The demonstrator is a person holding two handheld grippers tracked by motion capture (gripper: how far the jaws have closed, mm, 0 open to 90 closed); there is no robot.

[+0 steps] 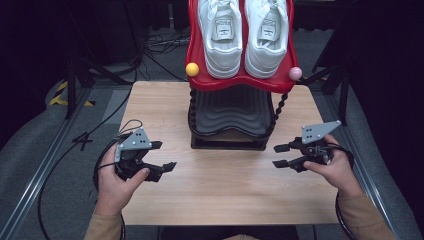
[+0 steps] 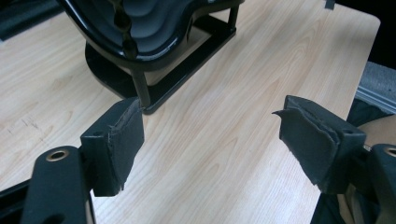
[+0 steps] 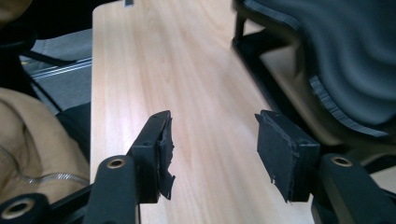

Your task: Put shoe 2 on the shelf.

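A: Where do things stand?

B: A pair of white sneakers sits side by side on the red top tier of a two-tier shoe rack at the far middle of the surface, heels toward the person. The black lower tier is bare.

A: And the hands?

B: The left gripper rests low at the near left, its jaws spread wide with nothing between them. The right gripper is at the near right, jaws likewise parted and empty. Both are well apart from the shoes.

A: So the reach hasn't begun. How would you go about it?

B: I'd guess the shoes are next. Lift each gripper up to the red tier, keep the jaws wide, and close on a firm part, such as the heel collar or the side wall. Avoid knocking the yellow ball and the pink ball at the tier's corners, and lift straight up.
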